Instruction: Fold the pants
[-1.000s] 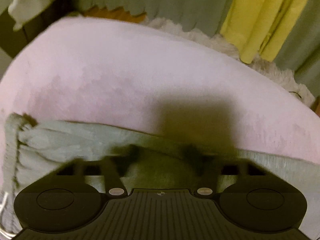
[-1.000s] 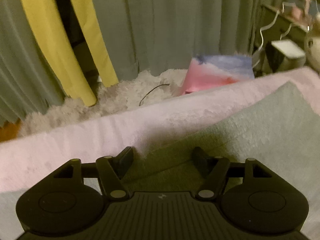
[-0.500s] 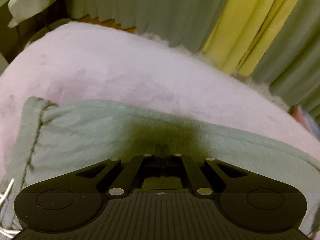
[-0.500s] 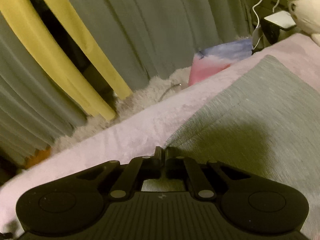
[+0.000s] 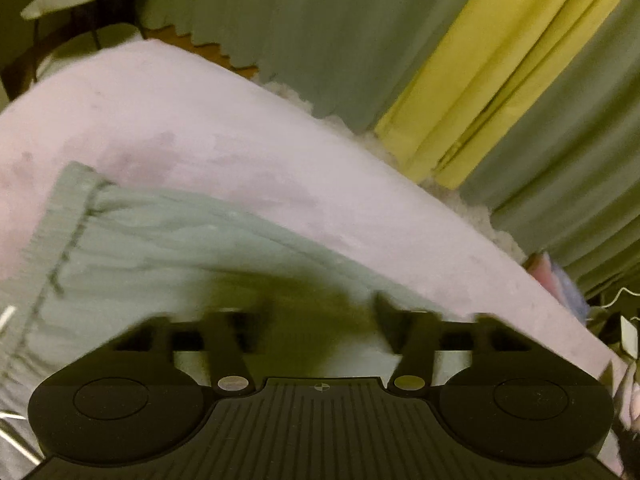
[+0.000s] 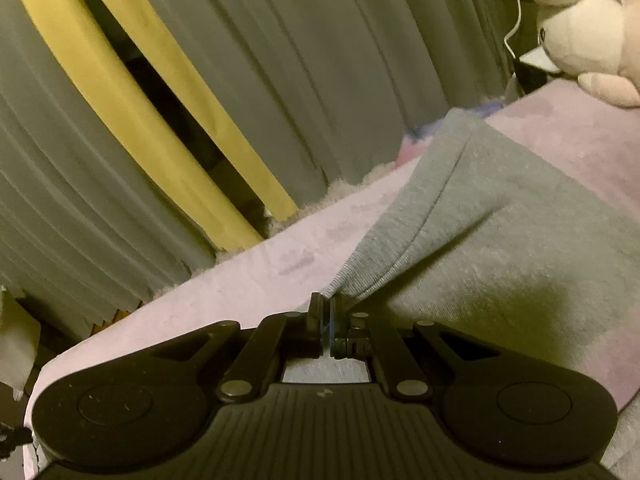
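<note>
Grey-green pants (image 5: 160,248) lie on a pink blanket (image 5: 200,140), their gathered waistband at the left of the left wrist view. My left gripper (image 5: 320,312) is open just above the pants near their far edge, blurred by motion. In the right wrist view my right gripper (image 6: 326,312) is shut on the edge of the pants (image 6: 500,240) and lifts the cloth into a taut ridge that runs to the far right.
The pink blanket (image 6: 240,288) covers a bed. Grey and yellow curtains (image 5: 480,80) hang behind, with a white fluffy rug (image 5: 460,196) below. A plush toy (image 6: 580,36) sits at the far right. A white drawstring (image 5: 8,316) shows at the left.
My left gripper, open a second ago, shut half a second ago and has opened again. My right gripper has shut on the pants' edge and raised it, turning leftward.
</note>
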